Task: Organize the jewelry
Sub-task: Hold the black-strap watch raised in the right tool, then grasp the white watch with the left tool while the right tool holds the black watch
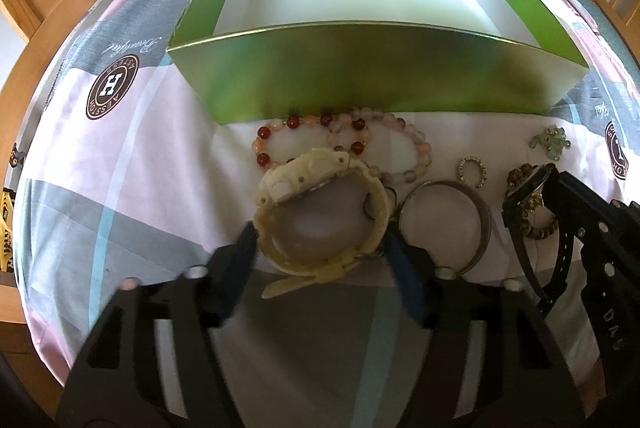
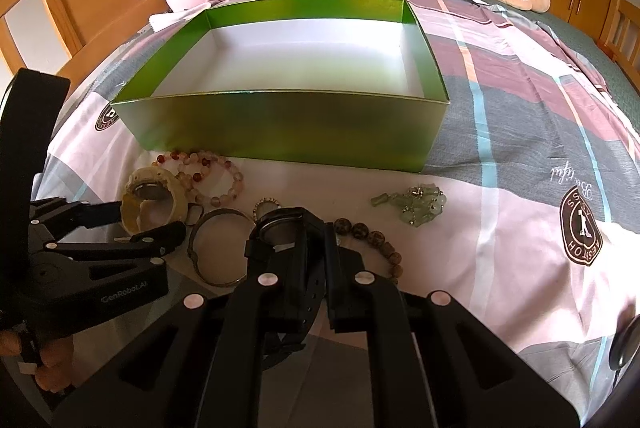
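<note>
Between the spread left gripper (image 1: 320, 248) fingers sits a chunky cream watch (image 1: 320, 216), band looped.

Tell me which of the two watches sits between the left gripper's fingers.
The cream watch, between the left gripper fingers. The black watch is clamped in the right gripper instead.

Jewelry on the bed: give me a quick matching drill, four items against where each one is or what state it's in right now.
Items:
1. cream watch
2. black watch
3. green box
4. metal bangle

States:
A. empty
B. pinched in the shut fingers of the right gripper
C. lying flat on the bedspread between the two watches
D. between the spread fingers of the left gripper

Pairs: 1-D, 2-B, 3-A, 4-C
</note>
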`<act>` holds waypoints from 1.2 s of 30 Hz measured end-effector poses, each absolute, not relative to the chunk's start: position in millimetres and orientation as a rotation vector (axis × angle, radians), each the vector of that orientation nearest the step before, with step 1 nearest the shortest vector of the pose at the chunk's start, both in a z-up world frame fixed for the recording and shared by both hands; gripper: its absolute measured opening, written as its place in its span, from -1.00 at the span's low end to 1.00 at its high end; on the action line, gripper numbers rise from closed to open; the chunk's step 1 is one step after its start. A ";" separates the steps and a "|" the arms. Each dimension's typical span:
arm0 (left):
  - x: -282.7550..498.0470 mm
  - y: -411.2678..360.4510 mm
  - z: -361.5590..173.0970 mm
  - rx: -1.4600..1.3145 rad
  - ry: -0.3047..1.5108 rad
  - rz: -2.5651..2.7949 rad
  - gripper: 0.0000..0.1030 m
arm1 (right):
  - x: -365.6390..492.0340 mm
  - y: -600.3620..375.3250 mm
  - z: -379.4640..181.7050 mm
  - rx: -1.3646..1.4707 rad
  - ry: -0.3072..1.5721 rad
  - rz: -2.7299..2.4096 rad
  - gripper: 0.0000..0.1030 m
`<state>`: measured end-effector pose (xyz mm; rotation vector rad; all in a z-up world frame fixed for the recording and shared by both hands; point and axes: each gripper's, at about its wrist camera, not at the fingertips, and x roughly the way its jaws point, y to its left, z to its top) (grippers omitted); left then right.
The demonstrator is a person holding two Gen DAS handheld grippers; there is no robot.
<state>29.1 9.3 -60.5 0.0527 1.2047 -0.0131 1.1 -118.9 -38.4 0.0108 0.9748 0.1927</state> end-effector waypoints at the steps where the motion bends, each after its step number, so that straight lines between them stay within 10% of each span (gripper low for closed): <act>1: 29.3 10.1 -59.2 0.050 1.196 -0.010 0.56 | 0.9 -118.4 -38.7 0.010 0.975 0.192 -0.83; 10: 32.2 9.9 -59.1 0.040 1.188 -0.011 0.60 | 0.7 -116.7 -38.7 0.003 0.977 0.195 -0.83; 13: 33.8 8.8 -65.5 0.049 1.215 -0.016 0.16 | 0.3 -115.9 -38.1 0.002 0.975 0.196 -0.83; 36: 16.2 42.6 -6.7 -0.130 1.082 -0.132 0.15 | -2.4 -124.0 -15.3 0.048 0.902 0.201 -0.83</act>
